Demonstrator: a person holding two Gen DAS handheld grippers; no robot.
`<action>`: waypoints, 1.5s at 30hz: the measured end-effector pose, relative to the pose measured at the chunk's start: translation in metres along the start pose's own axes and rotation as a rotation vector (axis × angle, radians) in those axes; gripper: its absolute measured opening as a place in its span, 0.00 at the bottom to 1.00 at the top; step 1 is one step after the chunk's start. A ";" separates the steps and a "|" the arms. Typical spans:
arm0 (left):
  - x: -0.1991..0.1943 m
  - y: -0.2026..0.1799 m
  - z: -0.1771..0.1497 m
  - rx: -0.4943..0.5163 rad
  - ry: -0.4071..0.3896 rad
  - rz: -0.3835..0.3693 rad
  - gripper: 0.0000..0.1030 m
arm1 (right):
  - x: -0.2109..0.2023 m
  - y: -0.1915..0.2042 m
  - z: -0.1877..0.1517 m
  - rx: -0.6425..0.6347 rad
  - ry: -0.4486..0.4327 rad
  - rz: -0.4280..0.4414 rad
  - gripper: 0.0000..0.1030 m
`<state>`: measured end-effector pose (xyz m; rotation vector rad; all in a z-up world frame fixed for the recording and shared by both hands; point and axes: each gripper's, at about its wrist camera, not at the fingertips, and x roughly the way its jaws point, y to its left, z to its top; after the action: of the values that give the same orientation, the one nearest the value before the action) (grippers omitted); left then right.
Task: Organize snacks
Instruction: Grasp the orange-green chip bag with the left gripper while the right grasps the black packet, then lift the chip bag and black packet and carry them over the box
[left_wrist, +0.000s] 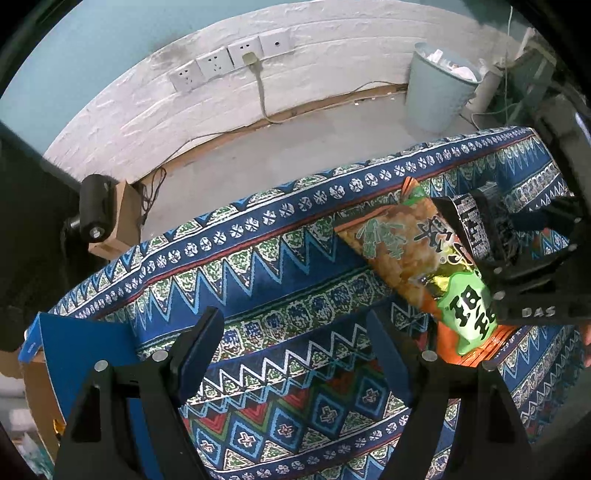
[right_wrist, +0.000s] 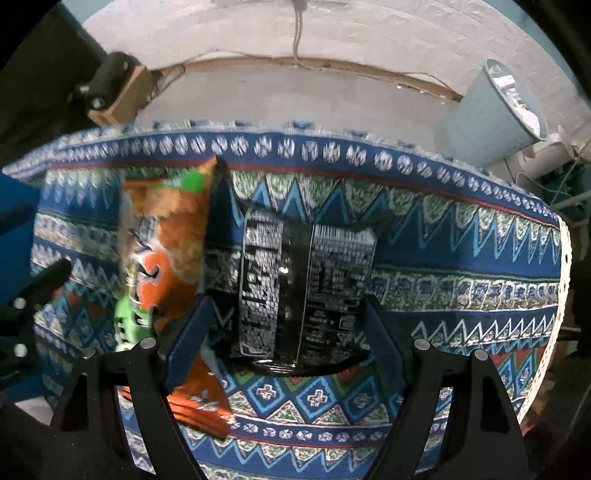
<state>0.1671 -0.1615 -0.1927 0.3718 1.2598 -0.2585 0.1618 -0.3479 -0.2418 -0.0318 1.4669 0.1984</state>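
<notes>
An orange and green snack bag (left_wrist: 417, 258) lies on the patterned blue tablecloth (left_wrist: 258, 266) at the right of the left wrist view; it also shows, blurred, in the right wrist view (right_wrist: 166, 236). A black snack bag (right_wrist: 303, 280) with white print lies between the jaws of my right gripper (right_wrist: 288, 332), which stand wide apart around it. The right gripper also shows in the left wrist view (left_wrist: 517, 280), over the black bag (left_wrist: 472, 225). My left gripper (left_wrist: 295, 350) is open and empty over the cloth, left of the orange bag.
A blue cardboard box (left_wrist: 62, 350) stands at the table's left edge. Behind the table are a grey floor, a pale blue waste bin (left_wrist: 439, 88), wall sockets (left_wrist: 229, 62) with a cable, and a small cardboard box (left_wrist: 118, 218) with a black device.
</notes>
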 end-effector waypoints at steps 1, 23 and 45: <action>0.001 -0.001 0.001 0.001 0.004 -0.003 0.79 | 0.004 0.000 -0.002 -0.007 0.009 -0.012 0.78; 0.014 -0.050 0.030 -0.151 0.049 -0.199 0.86 | -0.049 -0.057 -0.051 0.036 -0.060 -0.127 0.57; 0.057 -0.068 0.024 -0.222 0.141 -0.282 0.68 | -0.088 -0.075 -0.071 0.094 -0.096 -0.088 0.57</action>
<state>0.1781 -0.2328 -0.2502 0.0203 1.4647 -0.3326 0.0959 -0.4418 -0.1694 -0.0100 1.3747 0.0584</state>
